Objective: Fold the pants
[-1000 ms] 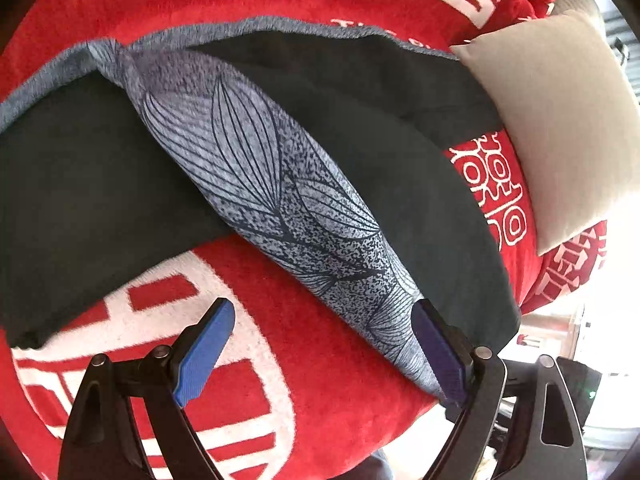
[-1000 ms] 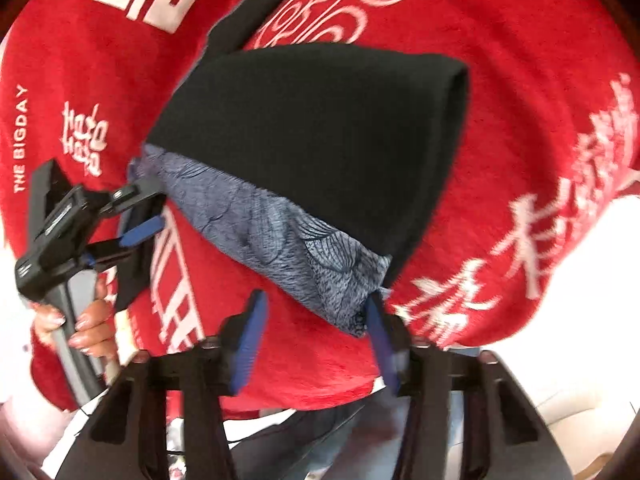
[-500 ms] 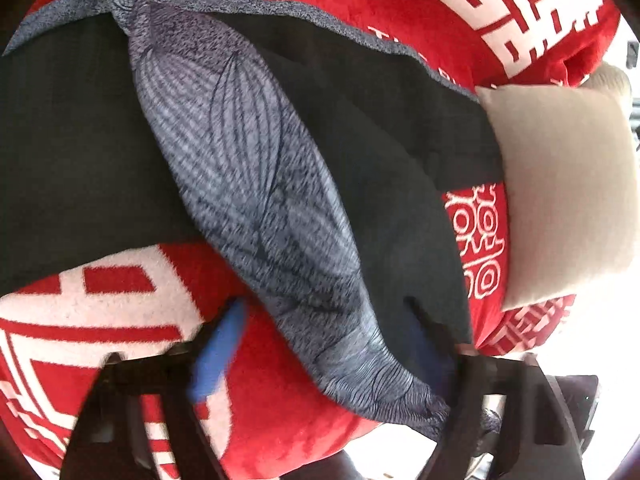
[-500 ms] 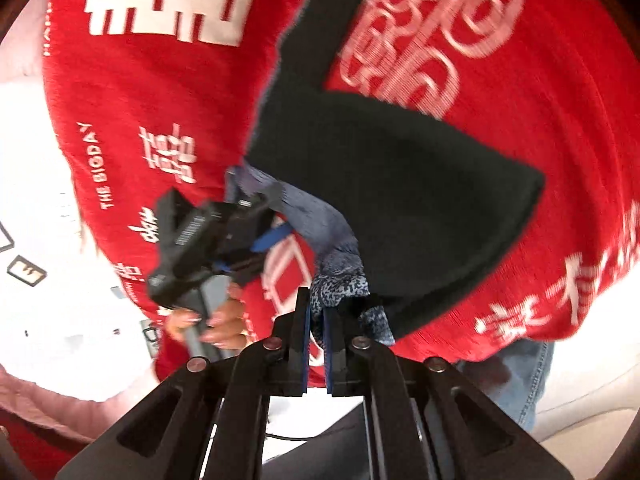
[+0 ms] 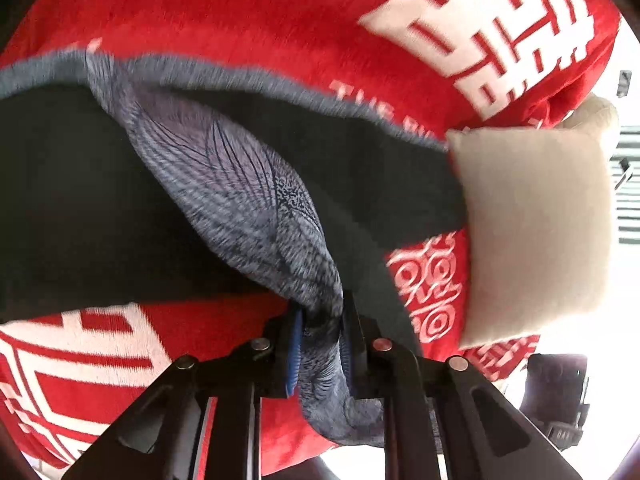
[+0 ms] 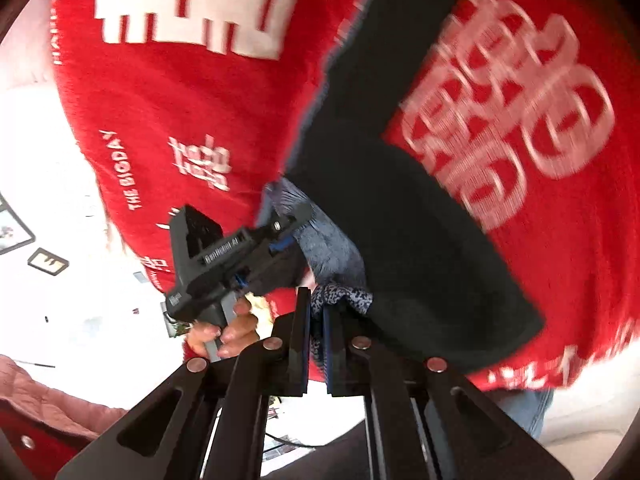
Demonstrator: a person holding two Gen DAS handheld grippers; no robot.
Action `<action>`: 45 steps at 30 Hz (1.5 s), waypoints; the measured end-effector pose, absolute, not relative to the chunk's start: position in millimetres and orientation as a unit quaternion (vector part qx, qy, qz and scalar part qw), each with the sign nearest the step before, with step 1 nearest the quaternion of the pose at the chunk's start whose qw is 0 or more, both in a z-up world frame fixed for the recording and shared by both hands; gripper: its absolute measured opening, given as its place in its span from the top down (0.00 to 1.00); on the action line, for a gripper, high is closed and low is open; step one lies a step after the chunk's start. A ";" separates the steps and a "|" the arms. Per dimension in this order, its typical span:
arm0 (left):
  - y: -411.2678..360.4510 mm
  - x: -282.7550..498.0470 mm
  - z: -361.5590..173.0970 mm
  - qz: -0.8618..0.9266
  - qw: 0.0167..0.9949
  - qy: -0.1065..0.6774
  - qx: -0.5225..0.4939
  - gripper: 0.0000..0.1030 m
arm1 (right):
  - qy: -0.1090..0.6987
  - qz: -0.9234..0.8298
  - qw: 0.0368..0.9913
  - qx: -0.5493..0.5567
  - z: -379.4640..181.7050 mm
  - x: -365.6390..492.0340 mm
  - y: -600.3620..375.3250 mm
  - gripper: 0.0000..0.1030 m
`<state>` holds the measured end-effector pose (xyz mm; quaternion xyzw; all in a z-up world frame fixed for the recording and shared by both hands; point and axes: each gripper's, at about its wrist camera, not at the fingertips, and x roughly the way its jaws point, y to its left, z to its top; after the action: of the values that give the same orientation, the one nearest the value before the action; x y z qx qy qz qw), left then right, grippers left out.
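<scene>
Left gripper (image 5: 320, 344): jaws just closing, now pinching the grey leaf-print waistband (image 5: 240, 200) of the pants (image 5: 80, 208). Right gripper (image 6: 316, 340): jaws pressed together on the same printed band, further along. Pants spread on the red blanket (image 5: 240, 20), long axis running away from both sets of jaws; waistband stretched between the two grips, both hands equally near. Black cloth matte and limp; band thin, veined, bunched at the pads. Blanket plush, white characters. Beige pillow (image 5: 536, 232) just beside the leg.
</scene>
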<state>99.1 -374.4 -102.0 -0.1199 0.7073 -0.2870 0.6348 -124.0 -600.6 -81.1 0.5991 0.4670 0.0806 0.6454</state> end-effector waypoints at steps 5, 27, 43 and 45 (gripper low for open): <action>-398.7 138.0 -80.9 -0.288 0.660 0.682 -0.128 0.82 | 0.463 0.090 0.695 0.543 -47.0 -71.0 -649.3 0.95; -443.0 179.8 -80.5 -0.231 0.771 0.582 0.114 0.27 | 0.596 -0.047 0.774 0.209 -83.3 97.0 -747.5 0.45; -487.3 166.4 -164.1 -0.211 0.757 0.599 0.155 0.21 | 0.631 -0.072 0.757 0.153 -140.2 98.5 -721.4 0.80; -488.6 176.6 -166.8 -0.208 0.757 0.601 0.149 0.19 | 0.619 -0.091 0.766 0.147 -132.3 106.4 -728.3 0.77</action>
<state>176.6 -488.6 -166.8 0.1493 0.6009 -0.2081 0.7572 106.4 -728.3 -132.3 0.1475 0.6186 -0.0909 0.7664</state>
